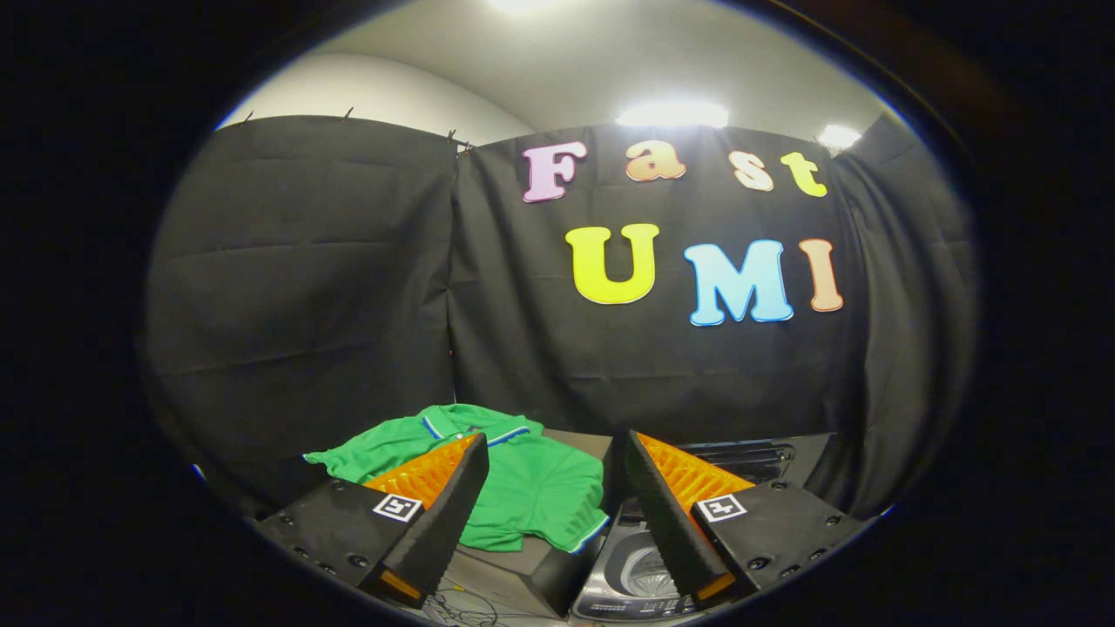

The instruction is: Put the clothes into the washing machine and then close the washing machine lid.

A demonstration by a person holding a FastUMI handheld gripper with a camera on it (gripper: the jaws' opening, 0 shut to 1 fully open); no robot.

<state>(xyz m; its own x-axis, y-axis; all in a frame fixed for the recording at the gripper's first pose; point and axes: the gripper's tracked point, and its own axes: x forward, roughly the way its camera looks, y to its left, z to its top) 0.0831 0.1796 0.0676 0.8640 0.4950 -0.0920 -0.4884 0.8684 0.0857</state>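
Claw point(553, 470) fingers apart, empty. Green shirt point(523, 488) ahead, ungrasped; washing machine point(640, 566) below right finger, open. Loading, lid-closing remain.

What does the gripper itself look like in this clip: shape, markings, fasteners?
The gripper has two wedge-shaped fingers, tapering forward, their inner faces ridged. Each sits on a blocky mount carrying a small square black-and-white marker tag and several round screw heads. The fingers stand apart, nothing between them.
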